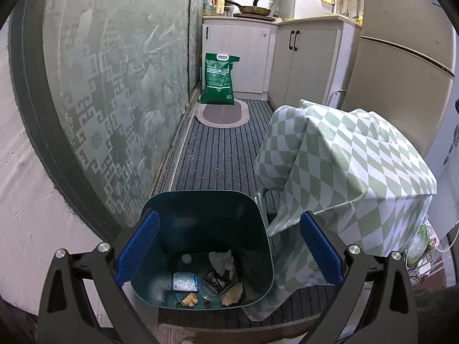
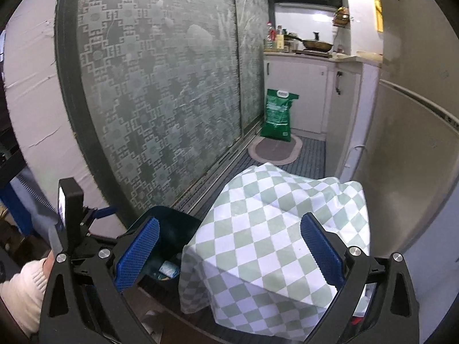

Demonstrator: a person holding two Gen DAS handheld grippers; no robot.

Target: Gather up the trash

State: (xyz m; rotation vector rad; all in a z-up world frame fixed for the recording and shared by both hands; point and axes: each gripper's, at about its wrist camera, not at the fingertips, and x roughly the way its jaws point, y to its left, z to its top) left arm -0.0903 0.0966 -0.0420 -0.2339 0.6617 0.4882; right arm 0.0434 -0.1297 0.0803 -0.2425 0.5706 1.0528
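I see one dark green bin [image 1: 206,215]. In it I count one white and blue packet [image 1: 186,281], one crumpled white paper [image 1: 221,259], one dark wrapper [image 1: 215,281], two tan scraps [image 1: 189,299] and one small dark bit [image 1: 207,304]. There is one checked cloth [image 1: 344,166], one green bag [image 1: 218,78], one oval mat [image 1: 222,113], one pan [image 1: 254,9] and one fridge [image 1: 401,57]. I have two blue fingers [image 1: 137,250] on my left tool and two blue fingers [image 2: 321,250] on my right tool.

Narrow kitchen — patterned frosted sliding door [image 1: 120,86], striped floor mat [image 1: 218,154], white cabinets [image 1: 241,54], fridge [image 1: 407,57].
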